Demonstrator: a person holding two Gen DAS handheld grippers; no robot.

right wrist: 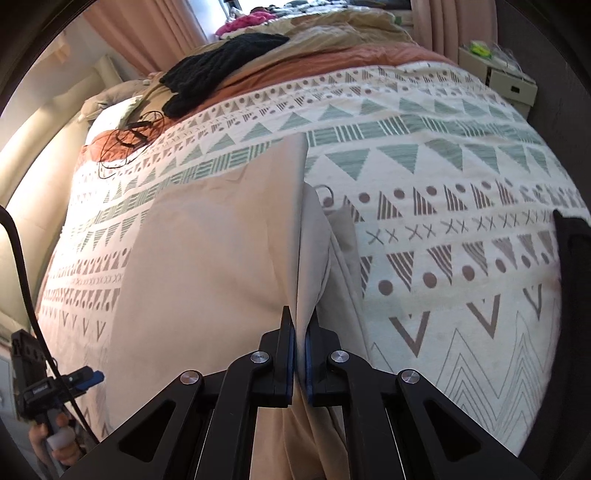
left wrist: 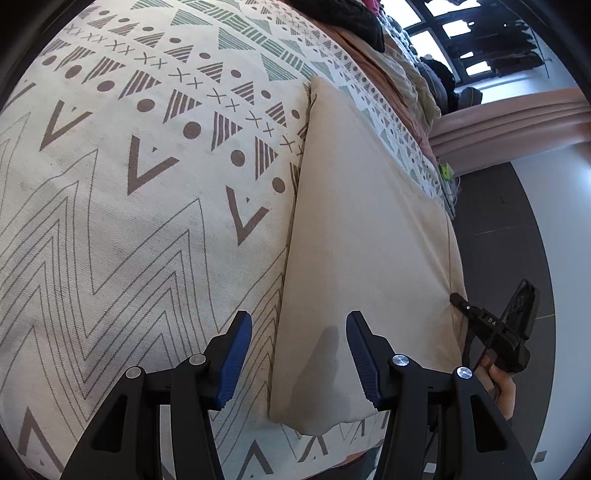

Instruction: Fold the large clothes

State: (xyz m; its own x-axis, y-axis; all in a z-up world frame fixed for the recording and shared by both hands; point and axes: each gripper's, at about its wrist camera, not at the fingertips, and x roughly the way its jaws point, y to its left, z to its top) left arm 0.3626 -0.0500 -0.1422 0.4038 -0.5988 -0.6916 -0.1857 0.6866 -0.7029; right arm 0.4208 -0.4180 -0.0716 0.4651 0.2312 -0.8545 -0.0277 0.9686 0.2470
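Note:
A large beige garment (left wrist: 369,236) lies flat on a patterned bedspread (left wrist: 129,184). My left gripper (left wrist: 299,332) is open and empty, hovering over the garment's near left edge. My right gripper (right wrist: 300,325) is shut on a lifted fold of the beige garment (right wrist: 221,251), whose edge rises in a ridge ahead of the fingers. The right gripper also shows in the left wrist view (left wrist: 458,297) at the garment's right edge. The left gripper shows in the right wrist view (right wrist: 92,376) at lower left.
A black knitted garment (right wrist: 218,74) and a black cable (right wrist: 129,136) lie at the far end of the bedspread (right wrist: 461,229). A pink item (right wrist: 243,24) lies beyond. A cardboard box (right wrist: 506,83) stands at the far right. Pink curtains (right wrist: 147,33) hang behind.

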